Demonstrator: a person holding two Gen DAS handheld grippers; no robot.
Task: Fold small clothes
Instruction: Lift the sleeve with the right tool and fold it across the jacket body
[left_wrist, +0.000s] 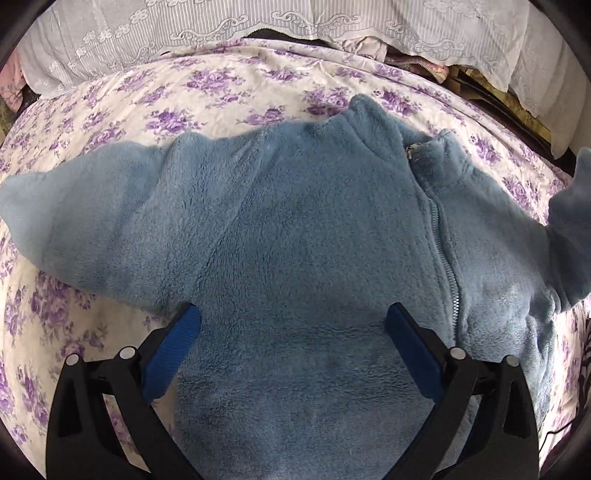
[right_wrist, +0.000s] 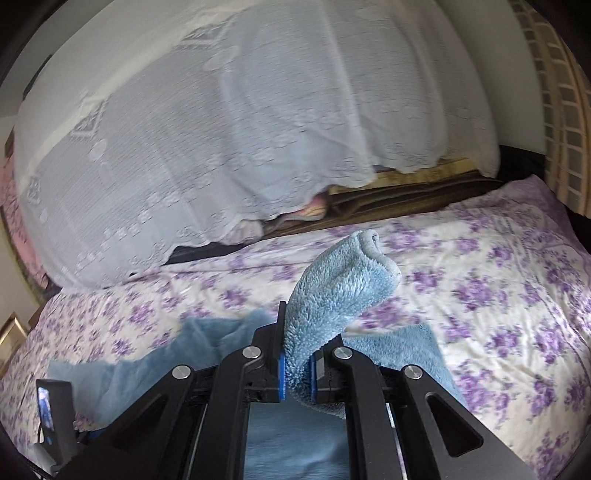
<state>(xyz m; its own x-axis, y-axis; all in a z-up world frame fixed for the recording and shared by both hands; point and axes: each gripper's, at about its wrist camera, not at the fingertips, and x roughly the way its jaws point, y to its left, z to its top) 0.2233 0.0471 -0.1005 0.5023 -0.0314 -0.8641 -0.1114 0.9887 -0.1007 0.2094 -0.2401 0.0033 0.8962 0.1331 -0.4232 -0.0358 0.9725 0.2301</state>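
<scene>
A small blue fleece jacket (left_wrist: 295, 229) with a front zipper (left_wrist: 448, 269) lies spread on the flowered bedspread (left_wrist: 221, 96). Its left sleeve (left_wrist: 81, 221) stretches out flat to the left. My left gripper (left_wrist: 293, 325) hovers over the jacket's body, open, with the blue pads (left_wrist: 173, 350) wide apart and nothing between them. My right gripper (right_wrist: 299, 363) is shut on the jacket's right sleeve (right_wrist: 340, 291), which stands up lifted above the bed. That raised sleeve (left_wrist: 570, 229) shows at the right edge of the left wrist view.
A white lace cover (right_wrist: 240, 122) drapes over a pile along the far side of the bed, with dark folded items (right_wrist: 406, 188) under its hem. The left gripper's black body (right_wrist: 55, 417) shows low left in the right wrist view. Wicker (right_wrist: 565, 110) stands far right.
</scene>
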